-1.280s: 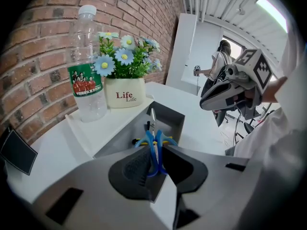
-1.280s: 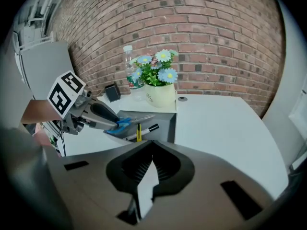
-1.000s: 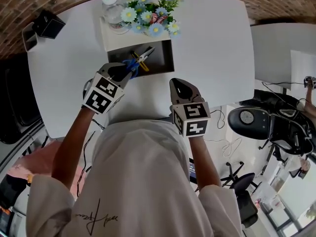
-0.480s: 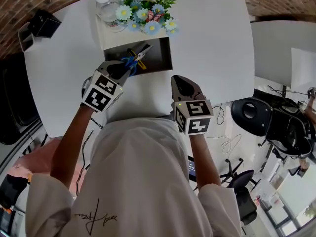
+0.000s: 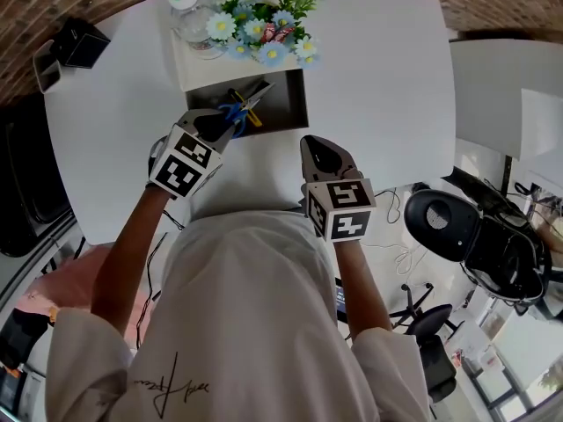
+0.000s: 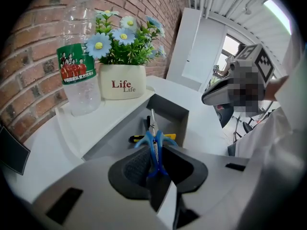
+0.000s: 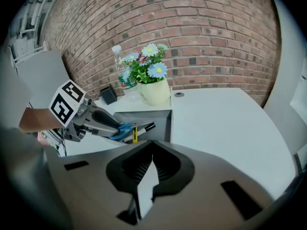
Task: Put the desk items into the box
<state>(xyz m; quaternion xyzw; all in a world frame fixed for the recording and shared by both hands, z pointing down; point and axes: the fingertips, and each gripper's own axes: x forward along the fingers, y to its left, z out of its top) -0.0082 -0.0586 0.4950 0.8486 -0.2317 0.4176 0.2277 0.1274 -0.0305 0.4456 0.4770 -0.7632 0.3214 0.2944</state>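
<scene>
Left gripper (image 6: 156, 159) jaws clenched on blue-handled pliers (image 6: 153, 140), held over the open grey box (image 5: 297, 104) — right gripper (image 7: 151, 164) jaws closed, empty, above the white bench (image 5: 387, 77)

Not much is different. In the head view the whole desk scene now sits a little more to the left than one second ago; the bottle (image 5: 189, 11) and the box (image 5: 299, 104) have shifted together. The left gripper (image 5: 225, 120), its claw closed on the blue-handled pliers (image 5: 239, 106), has moved with them. The right gripper (image 5: 319, 148) has drifted slightly back to the left since half a second ago. On the floor at the right, the dark chair (image 5: 437, 222) now shows lower and larger.
</scene>
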